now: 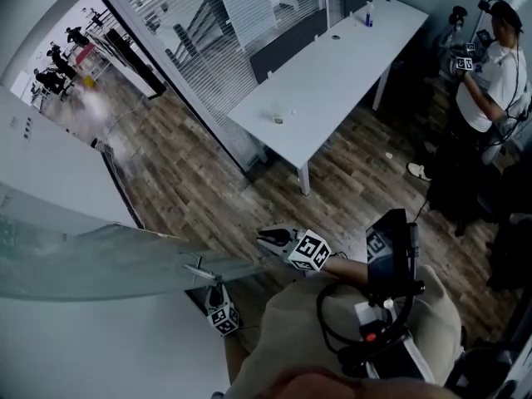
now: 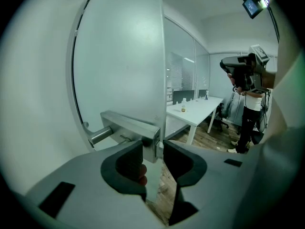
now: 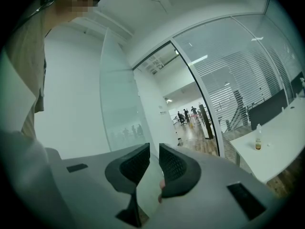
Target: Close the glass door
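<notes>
The frosted glass door [image 1: 100, 260] stands ajar; in the head view I look down on its top edge. A metal lock block [image 2: 136, 128] with a lever handle [image 2: 99, 136] sits at its free edge. My left gripper [image 2: 153, 151] is shut on that lock block, one pad on each side; in the head view it [image 1: 212, 288] sits just under the door's edge. My right gripper [image 3: 154, 159] points level at the door [image 3: 119, 109], and the pane's free edge runs down between its nearly closed jaws. From above it [image 1: 264, 238] lies at the door's end.
A long white table [image 1: 332, 65] with a small bottle [image 1: 368, 15] stands beyond the doorway, beside a glass partition with blinds [image 1: 208, 23]. A person [image 1: 490, 73] with equipment stands at the far right. Wooden floor lies between. Distant people are in the corridor [image 1: 62, 65].
</notes>
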Demonstrator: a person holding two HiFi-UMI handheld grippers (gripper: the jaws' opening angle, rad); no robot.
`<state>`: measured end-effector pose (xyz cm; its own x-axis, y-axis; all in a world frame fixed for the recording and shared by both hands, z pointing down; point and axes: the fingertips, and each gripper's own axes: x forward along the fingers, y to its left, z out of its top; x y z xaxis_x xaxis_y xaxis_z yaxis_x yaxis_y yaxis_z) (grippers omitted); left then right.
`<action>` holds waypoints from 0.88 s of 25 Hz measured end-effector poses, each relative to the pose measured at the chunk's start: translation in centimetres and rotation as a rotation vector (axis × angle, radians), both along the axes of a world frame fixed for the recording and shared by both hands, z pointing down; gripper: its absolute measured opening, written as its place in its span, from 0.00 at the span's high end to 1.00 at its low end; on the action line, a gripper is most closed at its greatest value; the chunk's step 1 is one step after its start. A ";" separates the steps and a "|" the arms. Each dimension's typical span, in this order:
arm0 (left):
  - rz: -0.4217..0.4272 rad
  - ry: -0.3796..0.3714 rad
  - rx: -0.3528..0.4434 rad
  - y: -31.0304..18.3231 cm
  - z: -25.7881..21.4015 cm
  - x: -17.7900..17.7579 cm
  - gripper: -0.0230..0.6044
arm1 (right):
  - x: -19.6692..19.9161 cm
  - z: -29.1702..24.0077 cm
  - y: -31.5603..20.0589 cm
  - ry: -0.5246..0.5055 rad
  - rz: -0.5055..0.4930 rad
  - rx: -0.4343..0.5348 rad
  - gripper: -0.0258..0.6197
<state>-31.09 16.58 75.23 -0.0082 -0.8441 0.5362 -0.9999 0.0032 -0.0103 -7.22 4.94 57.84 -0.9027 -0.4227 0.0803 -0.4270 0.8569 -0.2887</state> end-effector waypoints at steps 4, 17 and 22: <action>0.012 -0.006 0.005 -1.7 0.2 0.8 0.73 | 1.3 0.3 -0.1 0.002 0.015 0.000 0.86; 0.127 0.019 0.023 -6.5 0.3 3.5 0.73 | 2.8 1.4 0.3 0.009 0.094 -0.025 0.86; 0.191 0.017 0.024 -8.6 0.5 4.9 0.73 | 2.9 1.1 -1.4 0.008 0.143 -0.025 0.86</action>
